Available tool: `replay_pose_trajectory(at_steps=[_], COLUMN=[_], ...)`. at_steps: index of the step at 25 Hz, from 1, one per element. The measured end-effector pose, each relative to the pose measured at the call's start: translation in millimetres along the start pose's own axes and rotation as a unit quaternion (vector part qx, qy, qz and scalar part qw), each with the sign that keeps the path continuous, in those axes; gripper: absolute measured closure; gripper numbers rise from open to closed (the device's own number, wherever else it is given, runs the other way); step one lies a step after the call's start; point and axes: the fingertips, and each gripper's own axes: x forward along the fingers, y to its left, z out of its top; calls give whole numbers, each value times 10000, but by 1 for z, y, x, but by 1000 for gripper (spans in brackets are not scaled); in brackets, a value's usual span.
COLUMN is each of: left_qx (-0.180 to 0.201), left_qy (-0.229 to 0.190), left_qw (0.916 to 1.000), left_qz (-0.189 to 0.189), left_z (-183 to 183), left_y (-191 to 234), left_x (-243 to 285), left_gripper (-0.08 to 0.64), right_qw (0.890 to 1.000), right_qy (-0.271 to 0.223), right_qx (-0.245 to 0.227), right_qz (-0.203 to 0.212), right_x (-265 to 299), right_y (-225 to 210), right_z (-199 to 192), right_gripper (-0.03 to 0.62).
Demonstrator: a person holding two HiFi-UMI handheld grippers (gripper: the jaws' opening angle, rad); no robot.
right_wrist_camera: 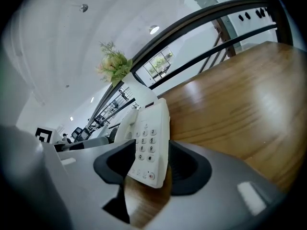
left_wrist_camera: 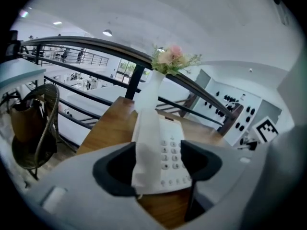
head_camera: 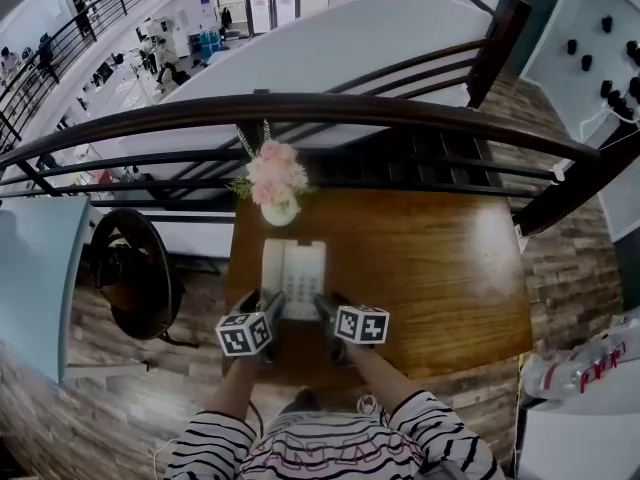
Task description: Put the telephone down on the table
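The phone (head_camera: 293, 276) lies flat on the table (head_camera: 440, 268), by its left edge, just before the vase (head_camera: 279, 211) at the far-left corner. The left gripper (head_camera: 272, 310) and right gripper (head_camera: 325, 310) stand with jaws apart at its near end, without clamping it.
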Motion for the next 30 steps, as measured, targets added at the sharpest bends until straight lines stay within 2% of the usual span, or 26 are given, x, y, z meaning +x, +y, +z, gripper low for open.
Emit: replay_pose_trajectory(at_steps=[9, 14, 21, 30], left_qx=[-20, 139, 63, 43], left_qy=[-118, -64, -222, -317], left_qw=[9997, 9994, 9987, 9979], left_qz=[202, 298, 457, 554], left_z=[-26, -47, -75, -120], left_y=[-33, -59, -92, -145], left_x=[-38, -57, -79, -101], left_gripper=[359, 450, 560, 560], right_qw=[9998, 9994, 9979, 9950], right_qy=[-20, 14, 133, 244], right_qx=[-138, -336, -622, -921], right_qz=[114, 94, 145, 299], right_x=[-49, -82, -123, -176], right_y=[-4, -9, -19, -41], right_z=[-18, -28, -48, -77], right_gripper=[488, 592, 592, 592])
